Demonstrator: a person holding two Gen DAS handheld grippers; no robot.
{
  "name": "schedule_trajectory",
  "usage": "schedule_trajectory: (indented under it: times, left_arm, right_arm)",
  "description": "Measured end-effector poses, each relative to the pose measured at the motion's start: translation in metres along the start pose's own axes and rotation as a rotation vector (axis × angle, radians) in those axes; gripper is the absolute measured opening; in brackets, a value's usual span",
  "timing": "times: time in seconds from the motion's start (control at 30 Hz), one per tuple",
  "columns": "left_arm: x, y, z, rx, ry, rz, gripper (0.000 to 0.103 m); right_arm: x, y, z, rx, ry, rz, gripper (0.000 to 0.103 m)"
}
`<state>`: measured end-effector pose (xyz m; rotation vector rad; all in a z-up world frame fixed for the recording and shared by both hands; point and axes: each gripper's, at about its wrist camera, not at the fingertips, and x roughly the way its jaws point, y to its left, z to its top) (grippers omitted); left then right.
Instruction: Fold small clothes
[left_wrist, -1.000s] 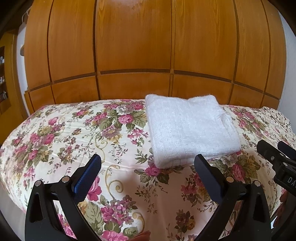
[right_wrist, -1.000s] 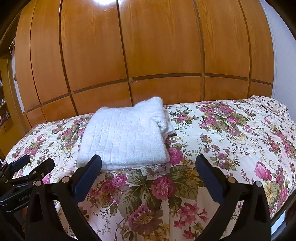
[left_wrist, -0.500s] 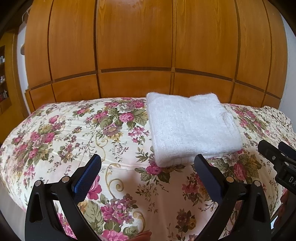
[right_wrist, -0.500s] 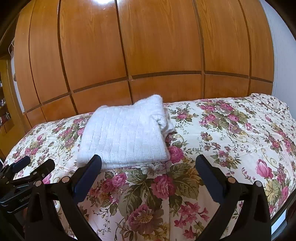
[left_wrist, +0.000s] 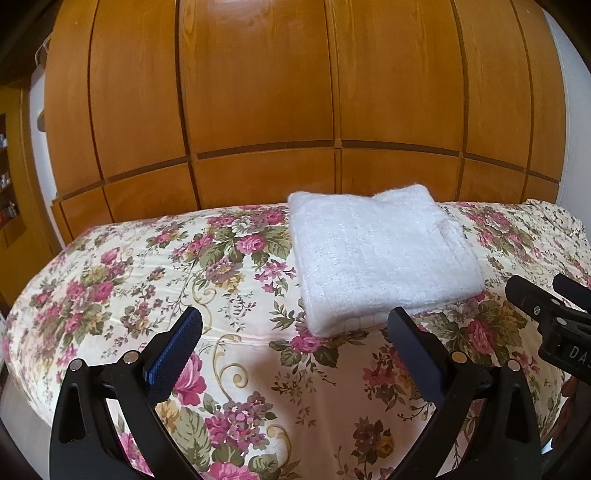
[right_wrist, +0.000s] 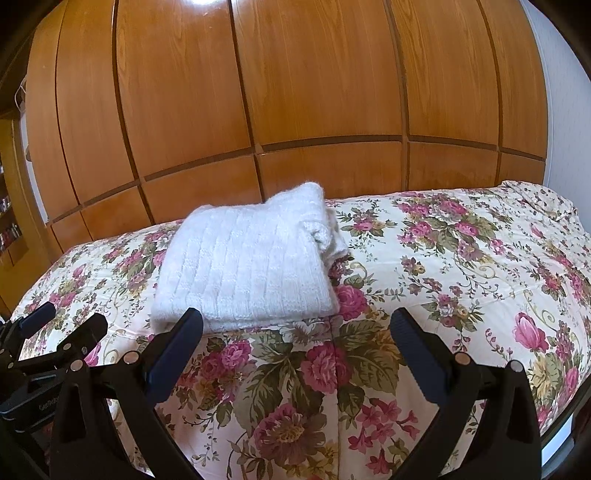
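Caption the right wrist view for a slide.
Open right hand-held gripper poised before a folded white knit garment on a floral bedspread.

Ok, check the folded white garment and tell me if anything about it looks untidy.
Mostly neat: the white knit garment lies folded flat on the floral bedspread. One flaw: at its far right corner a bunched bit of fabric sticks out past the fold. Both grippers, left and right, are open and clear of it.

White knitted garment (right_wrist: 245, 266) lies folded on the floral bedspread (right_wrist: 461, 266). Right gripper (right_wrist: 295, 325) is just short of the garment's near edge, jaws spread wide, empty. Left gripper (right_wrist: 62, 321) is near the garment's left corner, apart from it.
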<state>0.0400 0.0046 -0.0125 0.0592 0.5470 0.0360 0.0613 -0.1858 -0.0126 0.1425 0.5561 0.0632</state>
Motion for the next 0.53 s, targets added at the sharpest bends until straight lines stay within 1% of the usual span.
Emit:
schedule_trajectory:
  times: [0.13, 0.2, 0.4, 0.53]
  left_arm:
    - [0.000, 0.001, -0.002, -0.031, -0.007, 0.003, 0.099]
    - [0.004, 0.002, -0.002, -0.043, 0.008, -0.003, 0.099]
    - [0.028, 0.005, -0.003, -0.054, 0.117, -0.042, 0.099]
    - [0.043, 0.009, -0.007, -0.057, 0.146, -0.031, 0.099]
  right_arm:
    - [0.003, -0.003, -0.001, 0.006, 0.011, -0.001, 0.101]
    - [0.005, -0.005, -0.002, 0.011, 0.020, -0.002, 0.101]
    - [0.017, -0.015, -0.007, 0.024, 0.053, -0.023, 0.101]
    - [0.029, -0.034, -0.007, 0.053, 0.080, -0.071, 0.101]
